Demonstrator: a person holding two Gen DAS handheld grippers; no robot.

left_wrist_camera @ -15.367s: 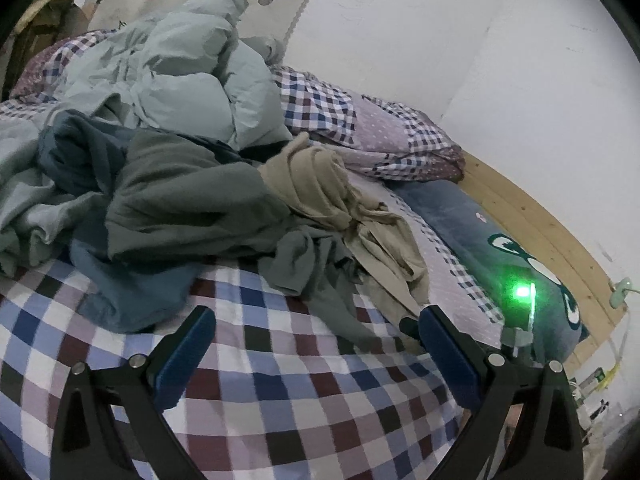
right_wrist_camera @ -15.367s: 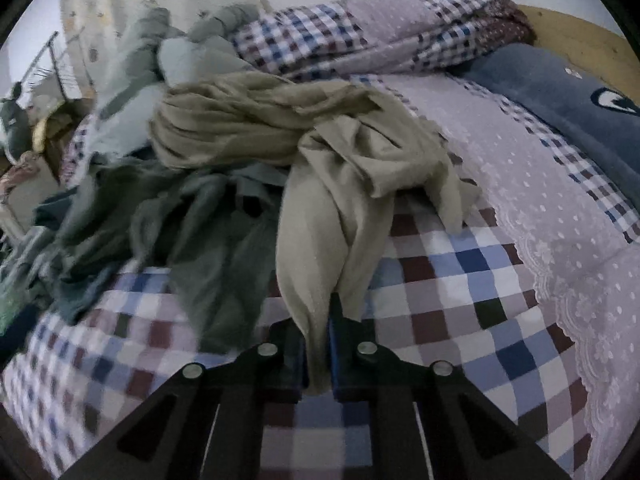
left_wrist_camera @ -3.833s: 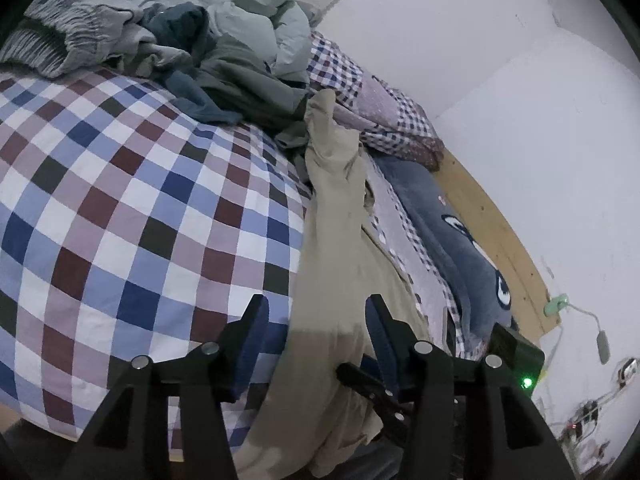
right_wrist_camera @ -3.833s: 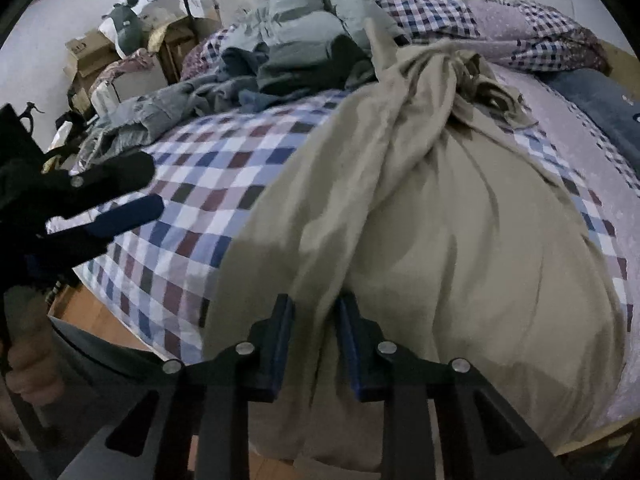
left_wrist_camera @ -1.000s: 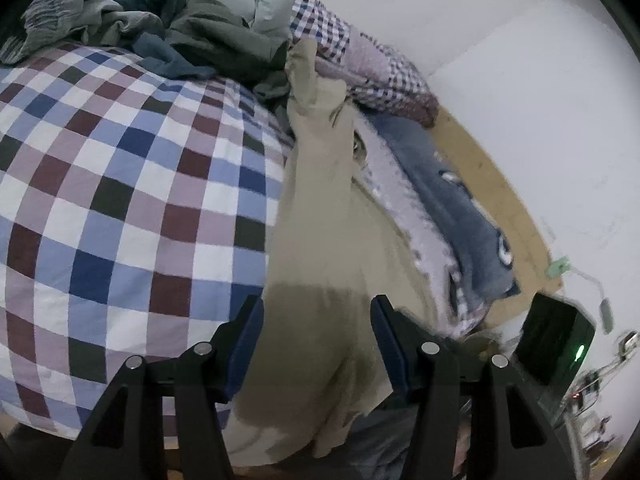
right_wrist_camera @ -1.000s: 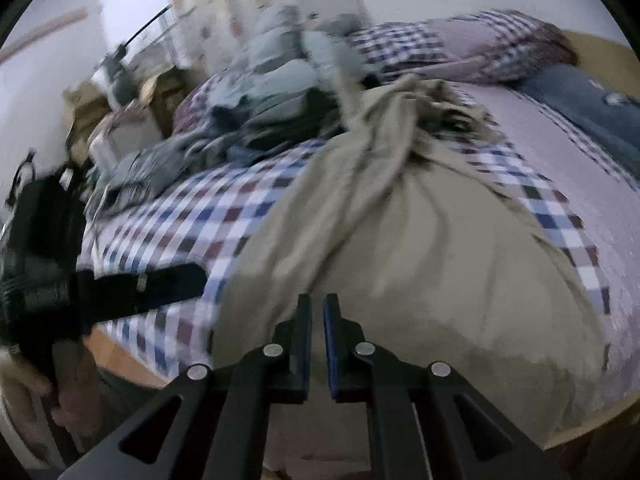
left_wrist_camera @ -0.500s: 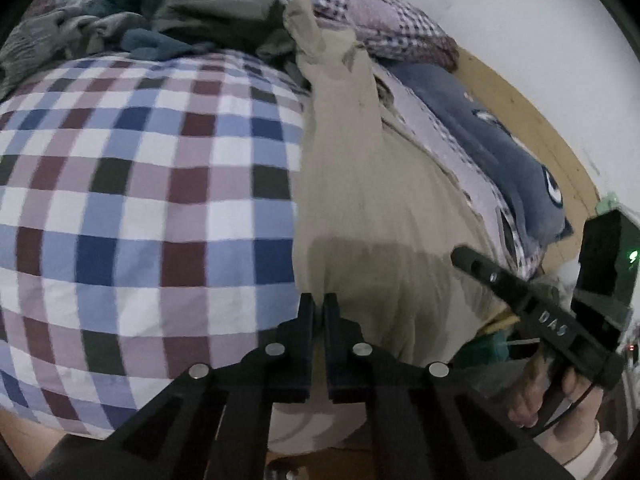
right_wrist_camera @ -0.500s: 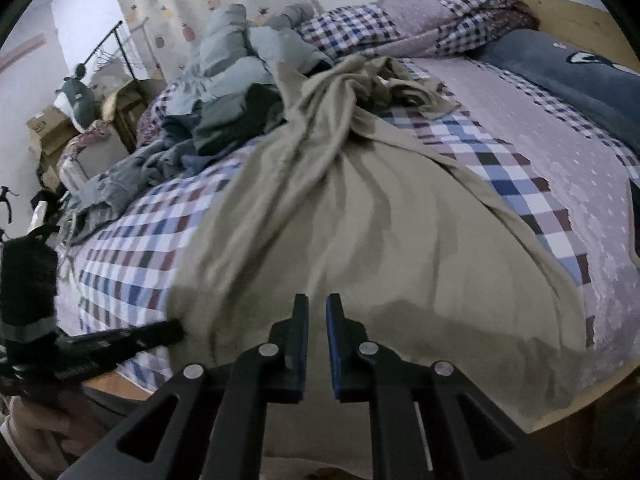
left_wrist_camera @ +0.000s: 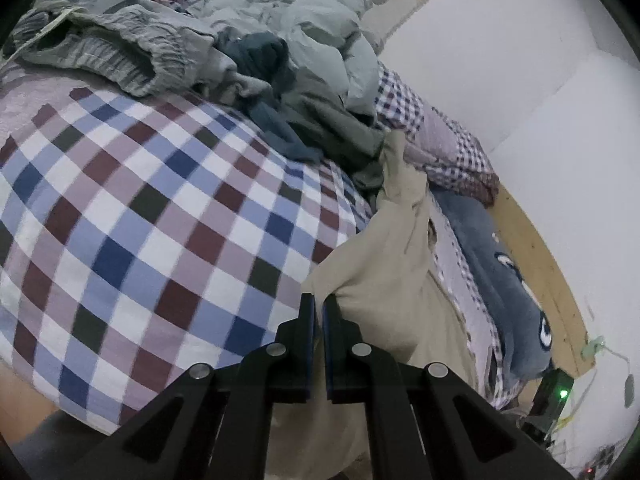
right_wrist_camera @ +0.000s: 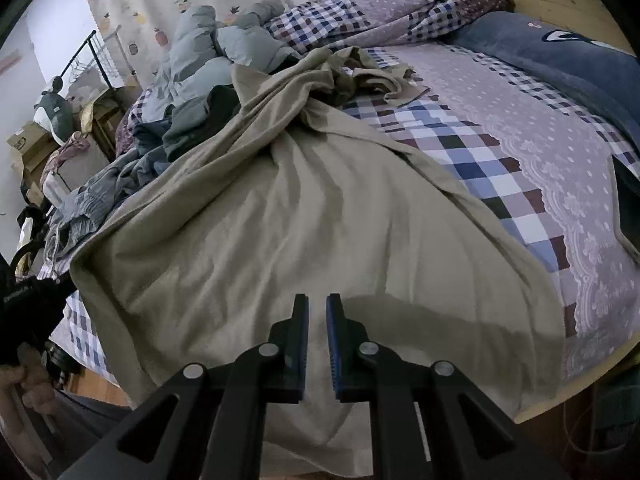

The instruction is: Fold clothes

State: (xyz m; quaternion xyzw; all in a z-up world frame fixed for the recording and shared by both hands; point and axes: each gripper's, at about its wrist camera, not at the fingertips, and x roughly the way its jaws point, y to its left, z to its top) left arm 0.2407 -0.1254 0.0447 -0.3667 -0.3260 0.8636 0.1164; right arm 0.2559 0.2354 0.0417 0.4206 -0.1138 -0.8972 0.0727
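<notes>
Our left hand-held gripper [left_wrist_camera: 318, 312] pinches the beige garment [right_wrist_camera: 304, 216] by its left edge; the right one [right_wrist_camera: 317, 312], narrow, holds nothing. The garment overhangs the bed's [left_wrist_camera: 120, 208] near edge.

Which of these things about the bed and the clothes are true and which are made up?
1. The left tongs pinch an edge of the beige garment. True.
2. The beige garment is folded into a neat square. False: it lies spread and wrinkled over the near edge of the bed.
3. The bedcover has a checked pattern. True.
4. The pile of clothes lies on the floor. False: it is heaped on the bed, at the far side.
5. The right tongs grip a blue pillow. False: they are over the beige garment with a narrow gap between them, and the blue pillow lies far off.
</notes>
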